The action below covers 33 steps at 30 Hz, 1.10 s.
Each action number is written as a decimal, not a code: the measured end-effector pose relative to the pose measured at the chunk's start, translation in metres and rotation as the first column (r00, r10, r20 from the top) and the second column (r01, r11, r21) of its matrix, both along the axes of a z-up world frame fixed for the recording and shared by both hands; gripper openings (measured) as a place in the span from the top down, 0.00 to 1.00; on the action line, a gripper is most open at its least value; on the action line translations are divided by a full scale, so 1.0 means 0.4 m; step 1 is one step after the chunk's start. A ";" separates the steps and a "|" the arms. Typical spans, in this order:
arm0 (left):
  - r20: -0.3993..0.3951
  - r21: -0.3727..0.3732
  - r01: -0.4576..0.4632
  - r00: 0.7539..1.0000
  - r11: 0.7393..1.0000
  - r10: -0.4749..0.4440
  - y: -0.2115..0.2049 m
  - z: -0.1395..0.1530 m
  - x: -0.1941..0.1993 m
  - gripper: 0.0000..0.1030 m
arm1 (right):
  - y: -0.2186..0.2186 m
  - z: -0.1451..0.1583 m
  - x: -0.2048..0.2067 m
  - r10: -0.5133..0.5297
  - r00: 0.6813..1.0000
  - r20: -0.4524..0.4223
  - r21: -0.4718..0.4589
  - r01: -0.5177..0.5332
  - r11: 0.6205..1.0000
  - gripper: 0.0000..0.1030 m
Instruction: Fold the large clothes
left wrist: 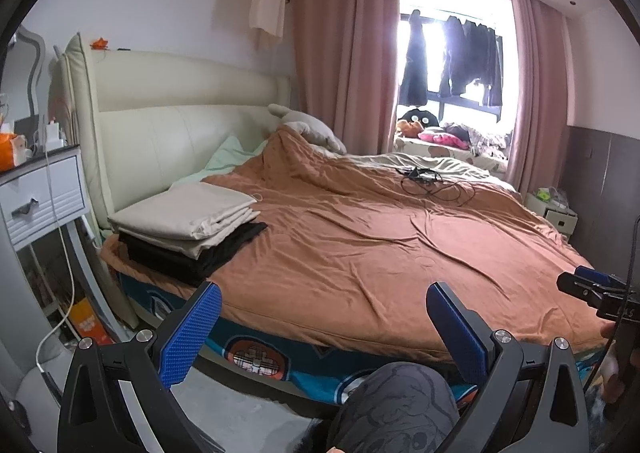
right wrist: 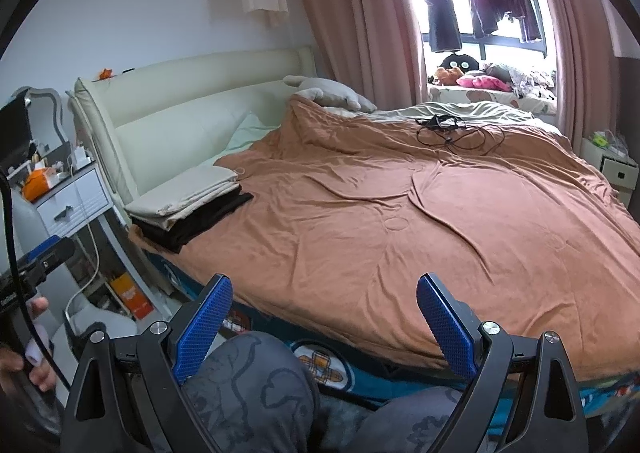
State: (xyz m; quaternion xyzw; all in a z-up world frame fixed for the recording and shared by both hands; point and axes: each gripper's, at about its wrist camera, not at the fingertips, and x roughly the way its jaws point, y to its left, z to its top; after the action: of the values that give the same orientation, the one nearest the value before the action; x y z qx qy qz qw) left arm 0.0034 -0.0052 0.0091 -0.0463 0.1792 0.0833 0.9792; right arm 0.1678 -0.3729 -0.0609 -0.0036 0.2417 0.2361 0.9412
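A folded cream cloth (left wrist: 188, 213) (right wrist: 188, 193) lies on top of a folded black garment (left wrist: 192, 253) (right wrist: 200, 219) at the near left corner of the bed, by the headboard. My left gripper (left wrist: 324, 297) is open and holds nothing, hovering off the bed's near edge above a person's patterned grey knee (left wrist: 396, 405). My right gripper (right wrist: 324, 289) is open too, empty, over the same edge. Each gripper also shows at the side of the other view: right gripper (left wrist: 592, 289), left gripper (right wrist: 44, 257). The stack lies well ahead and to the left of both.
A rumpled orange-brown duvet (left wrist: 380, 237) (right wrist: 400, 213) covers the bed. Black cables (left wrist: 432, 181) (right wrist: 452, 133) lie on its far part. A white nightstand (left wrist: 36, 197) (right wrist: 72, 197) stands left, a small cabinet (right wrist: 612, 165) right. Dark clothes (left wrist: 452, 53) hang at the window.
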 end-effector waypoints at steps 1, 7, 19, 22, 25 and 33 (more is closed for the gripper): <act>0.001 -0.001 0.000 1.000 1.000 0.000 0.003 0.000 0.000 0.00 | 0.000 0.001 -0.002 0.002 1.000 0.001 0.002 -0.002 1.000 0.09; -0.001 0.000 -0.002 1.000 1.000 0.002 0.004 0.003 -0.005 0.00 | -0.001 0.001 -0.008 0.005 1.000 0.004 0.005 -0.005 1.000 0.09; 0.012 0.001 -0.010 1.000 1.000 0.010 -0.004 0.009 -0.023 0.00 | -0.008 0.006 -0.021 -0.001 1.000 0.005 0.021 0.001 1.000 0.09; 0.015 0.002 -0.013 1.000 1.000 0.013 -0.007 0.011 -0.030 0.00 | -0.009 0.007 -0.023 -0.002 1.000 0.004 0.022 0.002 1.000 0.09; 0.016 0.003 -0.015 1.000 1.000 0.015 -0.008 0.012 -0.032 0.00 | -0.010 0.006 -0.027 -0.003 1.000 0.001 0.030 0.003 1.000 0.09; 0.007 -0.001 -0.021 1.000 1.000 0.021 -0.007 0.016 -0.044 0.00 | -0.023 0.008 -0.036 -0.018 1.000 -0.006 0.047 0.018 0.999 0.09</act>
State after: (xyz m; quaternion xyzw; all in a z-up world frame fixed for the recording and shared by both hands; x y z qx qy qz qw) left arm -0.0141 -0.0082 0.0157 -0.0491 0.1752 0.0931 0.9789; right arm 0.1534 -0.3819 -0.0576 0.0217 0.2389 0.2333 0.9424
